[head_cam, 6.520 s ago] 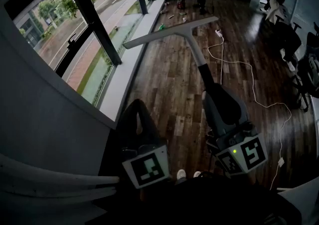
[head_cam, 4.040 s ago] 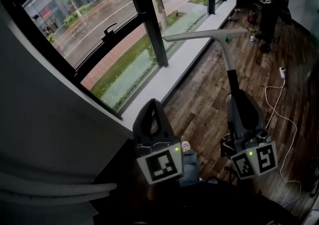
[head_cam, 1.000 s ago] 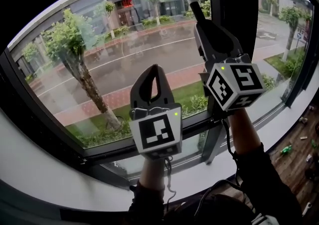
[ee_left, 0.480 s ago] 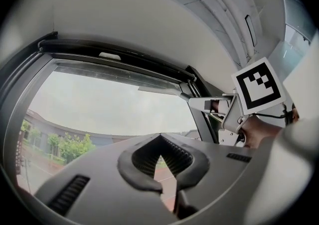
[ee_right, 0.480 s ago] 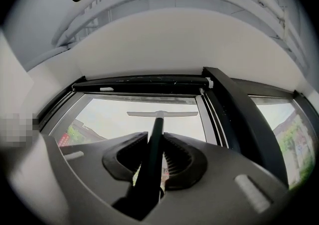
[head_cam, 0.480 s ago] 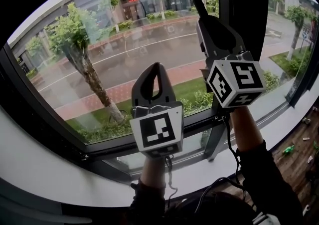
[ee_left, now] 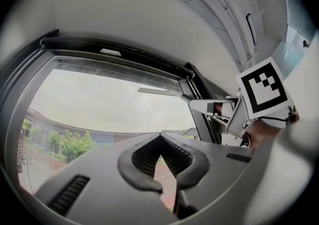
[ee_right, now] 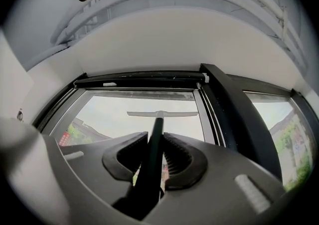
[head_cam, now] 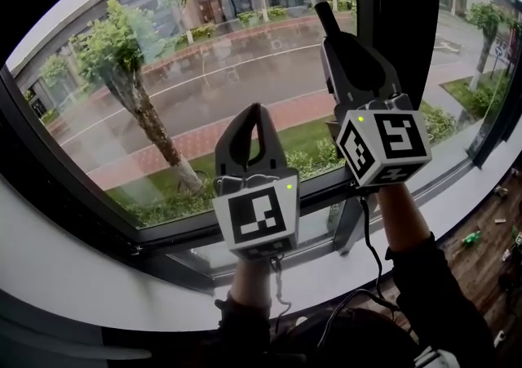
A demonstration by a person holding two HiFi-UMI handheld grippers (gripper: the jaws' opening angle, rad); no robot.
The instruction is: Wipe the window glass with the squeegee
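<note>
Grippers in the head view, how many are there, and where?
2. The left gripper sits low at centre, jaws shut on nothing. The right gripper is higher, to its right, jaws clamped on the dark handle of the grey T-shaped squeegee. None looks hidden.

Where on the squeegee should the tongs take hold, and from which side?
Grip the squeegee by its straight handle's lower end, coming from below along its axis, as the right tongs do: the wide blade sits crosswise on top, at the glass.
</note>
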